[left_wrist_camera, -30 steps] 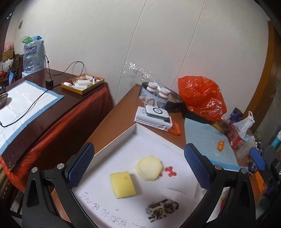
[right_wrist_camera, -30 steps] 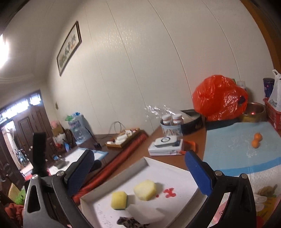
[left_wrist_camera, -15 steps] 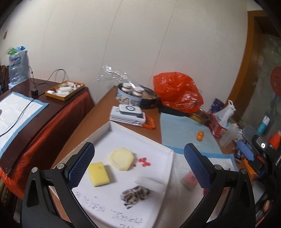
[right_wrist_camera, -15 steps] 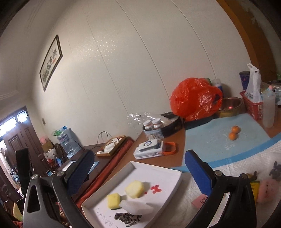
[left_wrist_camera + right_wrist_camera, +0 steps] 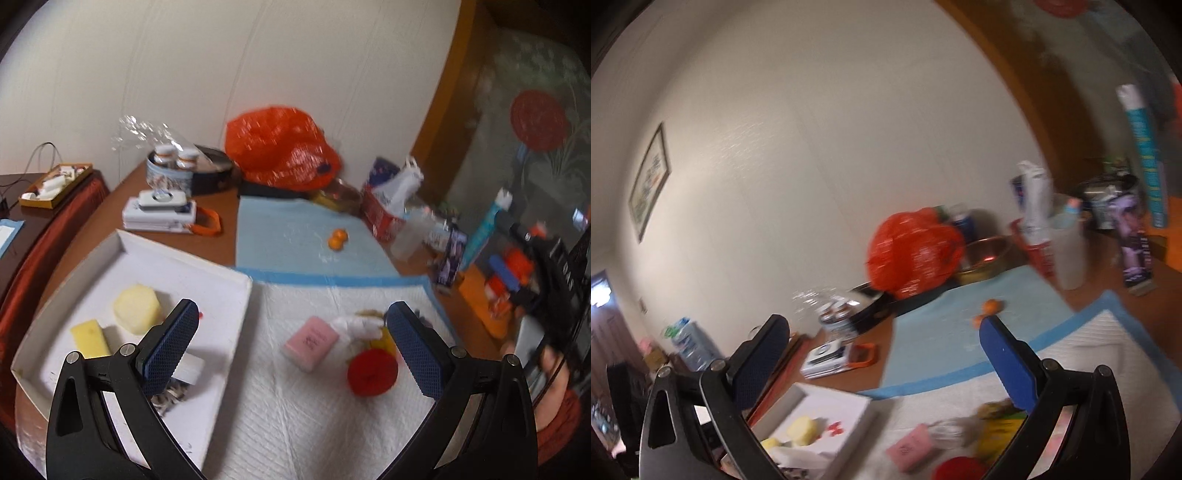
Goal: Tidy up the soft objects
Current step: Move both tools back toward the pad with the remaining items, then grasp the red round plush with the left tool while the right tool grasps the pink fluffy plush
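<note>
The left hand-held gripper (image 5: pixel 291 343) is held spread wide, nothing pinched between its blue pads. Below and between its fingers a pink sponge (image 5: pixel 311 341) is seen lying on the white pad (image 5: pixel 295 417). Just inside the right finger a red pom-pom (image 5: pixel 371 373) is seen on the pad, and past it a small heap of yellow and white soft items (image 5: pixel 364 326), too blurred to be sorted out. At the left finger a white tray (image 5: pixel 218 280) is set on the counter (image 5: pixel 110 206); in it a pale yellow round sponge (image 5: pixel 136 309), a yellow block sponge (image 5: pixel 89 339), a white block (image 5: pixel 190 367) partly hidden by the finger, and a patterned scrap of cloth (image 5: pixel 171 393) are found. Far ahead of the fingers an orange plastic bag (image 5: pixel 280 147) and two small oranges (image 5: pixel 338 238) on a blue mat (image 5: pixel 295 236) are seen.

The right hand-held gripper (image 5: pixel 882 350) is likewise spread, empty, raised above the counter and pointed toward the wall. Low between its fingers the pink sponge (image 5: pixel 911 450), the red pom-pom (image 5: pixel 958 469) and the tray (image 5: pixel 849 410) with the round sponge (image 5: pixel 802 428) are caught. The frame is motion-blurred, so small details cannot be told.
</note>
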`<state>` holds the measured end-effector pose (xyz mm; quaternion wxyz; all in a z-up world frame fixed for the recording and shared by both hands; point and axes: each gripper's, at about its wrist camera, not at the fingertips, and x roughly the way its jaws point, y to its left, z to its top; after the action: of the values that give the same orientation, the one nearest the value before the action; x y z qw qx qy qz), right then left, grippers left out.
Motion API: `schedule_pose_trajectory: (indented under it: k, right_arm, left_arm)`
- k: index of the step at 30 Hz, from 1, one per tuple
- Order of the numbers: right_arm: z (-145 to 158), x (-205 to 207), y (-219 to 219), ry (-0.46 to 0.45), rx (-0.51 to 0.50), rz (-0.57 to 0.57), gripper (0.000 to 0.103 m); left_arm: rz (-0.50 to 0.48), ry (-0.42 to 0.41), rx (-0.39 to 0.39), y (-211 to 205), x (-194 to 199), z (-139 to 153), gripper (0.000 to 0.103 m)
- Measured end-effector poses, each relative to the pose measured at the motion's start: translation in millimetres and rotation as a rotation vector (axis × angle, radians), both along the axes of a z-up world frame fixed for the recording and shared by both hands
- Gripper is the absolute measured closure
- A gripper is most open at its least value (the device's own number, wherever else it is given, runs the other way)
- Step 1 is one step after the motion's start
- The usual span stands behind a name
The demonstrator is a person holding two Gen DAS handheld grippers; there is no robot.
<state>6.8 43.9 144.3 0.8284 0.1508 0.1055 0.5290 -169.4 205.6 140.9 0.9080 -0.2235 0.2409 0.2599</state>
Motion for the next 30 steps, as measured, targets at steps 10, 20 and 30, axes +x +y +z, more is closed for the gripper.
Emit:
schedule_pose_trajectory:
  k: [10,20,30]
  right_arm:
    - [-33.3,97.3,-81.4,0.132,-0.076,-0.275,0.0]
    - [-95.4,105.5,-32.9,0.17,-0.423,0.033,0.003]
    - [-138.1,97.9,16.9,0.111,-0.634,0.057,0.015]
  left_arm:
    - [-0.236,0.214,-0.088,-46.7,86.3,-77.9,0.0]
    - [-0.323,0.32,-0.074,-66.6,144.2,-123.3,0.023]
    - [-0.296,0.293,-0.083,-61.6,138.9,-129.7,0.046]
